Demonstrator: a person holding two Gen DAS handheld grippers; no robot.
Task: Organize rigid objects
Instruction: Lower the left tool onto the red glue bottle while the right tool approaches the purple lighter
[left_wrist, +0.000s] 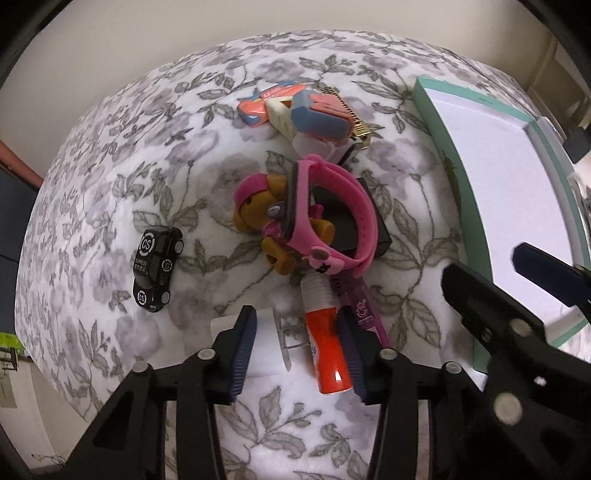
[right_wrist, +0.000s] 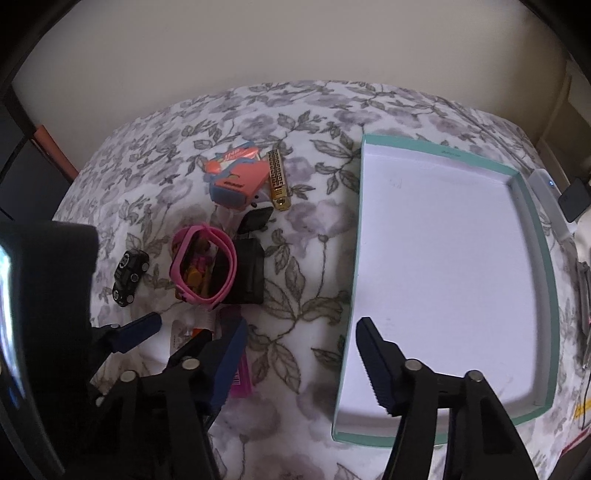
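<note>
Left wrist view: orange tube (left_wrist: 328, 354) between left gripper (left_wrist: 299, 354) jaws.

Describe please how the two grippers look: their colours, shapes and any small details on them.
Both grippers are built alike. The left gripper has black angular linkage arms with round silver pivot pins, and two dark blue fingers with ribbed, sawtooth inner faces. The right gripper shows the same black links, silver pins and blue ribbed fingers. No cables, markings, hands or sleeves are visible.

Lighting dim, soft, even; faint shadows. Strong fisheye curvature, dark corners. Near gripper (right_wrist: 301, 360) arms blurred.
</note>
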